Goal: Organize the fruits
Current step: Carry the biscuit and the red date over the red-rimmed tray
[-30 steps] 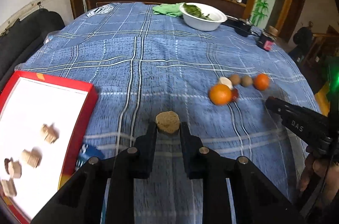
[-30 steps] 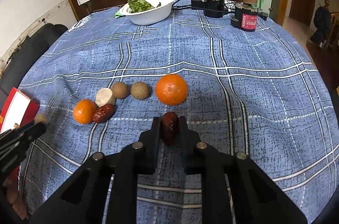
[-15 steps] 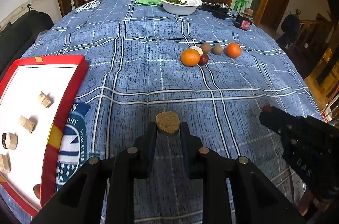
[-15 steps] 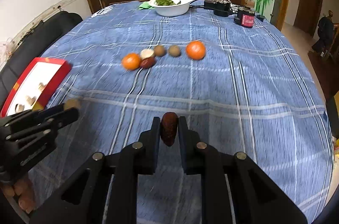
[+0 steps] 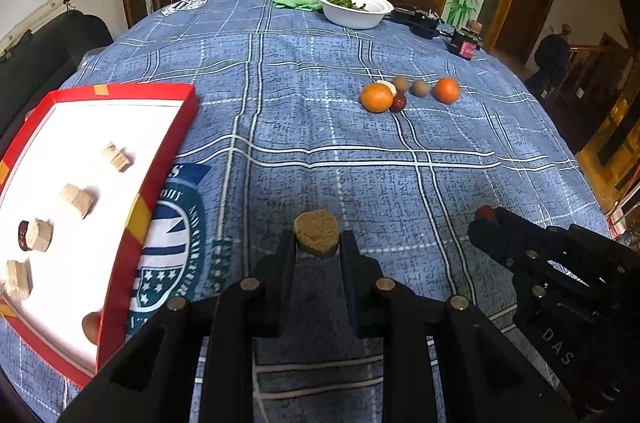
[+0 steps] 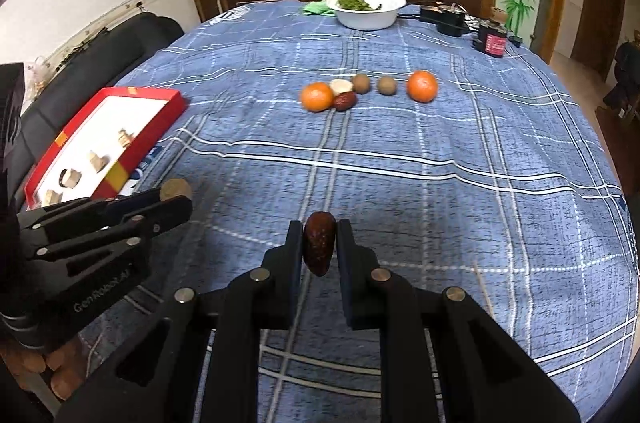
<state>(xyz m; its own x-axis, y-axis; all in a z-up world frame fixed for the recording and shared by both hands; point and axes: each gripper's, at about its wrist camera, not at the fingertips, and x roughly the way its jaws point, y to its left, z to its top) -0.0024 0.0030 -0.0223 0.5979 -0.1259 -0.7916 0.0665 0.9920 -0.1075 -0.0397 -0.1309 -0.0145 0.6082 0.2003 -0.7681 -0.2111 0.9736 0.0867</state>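
Both grippers are loaded: the left gripper (image 5: 317,243) has its jaws clamped on a tan round fruit (image 5: 316,232), the right gripper (image 6: 319,243) pinches a dark red date (image 6: 319,246), both above the tabletop (image 6: 480,151). The red tray (image 5: 168,159) waits near left; loose oranges (image 6: 317,96) sit far. Best carry level over the rim, lower, then release onto bare white.

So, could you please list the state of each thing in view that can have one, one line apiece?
Left gripper: shut on the tan round piece.
Right gripper: shut on the dark red date.
Red tray: open, holding pale chunks and dark pieces.
White bowl: upright, with greens inside.
Two oranges: resting on the cloth among the small fruits.
Tablecloth: spread over the table.
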